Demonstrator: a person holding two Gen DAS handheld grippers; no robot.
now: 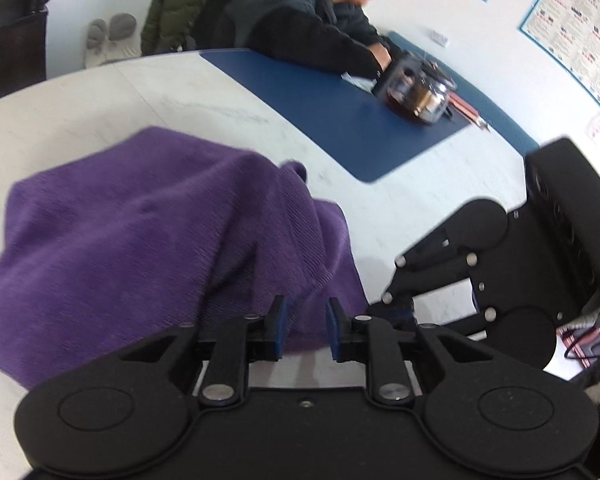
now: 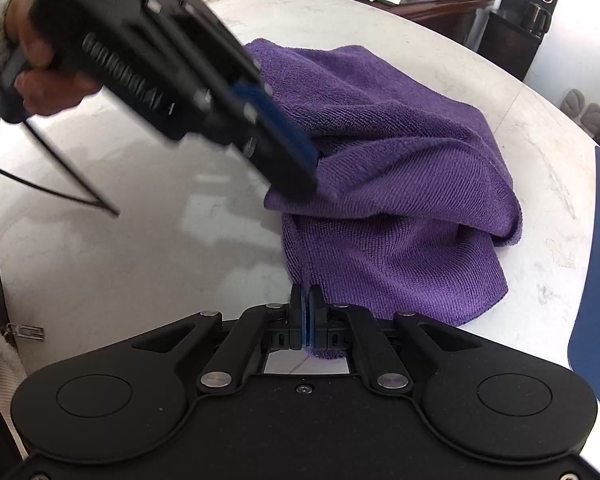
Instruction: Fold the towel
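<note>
The purple towel (image 2: 400, 184) lay bunched on the white table (image 2: 140, 248), the fold seemingly only started. The right gripper (image 2: 307, 320) pinched its near corner with fingers closed; the left gripper (image 1: 306, 330), angled down at the near edge, had its fingers parted around cloth. Next, it probably needed to close, then both lift and spread.

1. Left gripper (image 1: 306, 328): jaws parted, pads clear of each other, angled downward.
2. Right gripper (image 2: 306, 324): jaws pressed together, held low, just beside the left.
</note>
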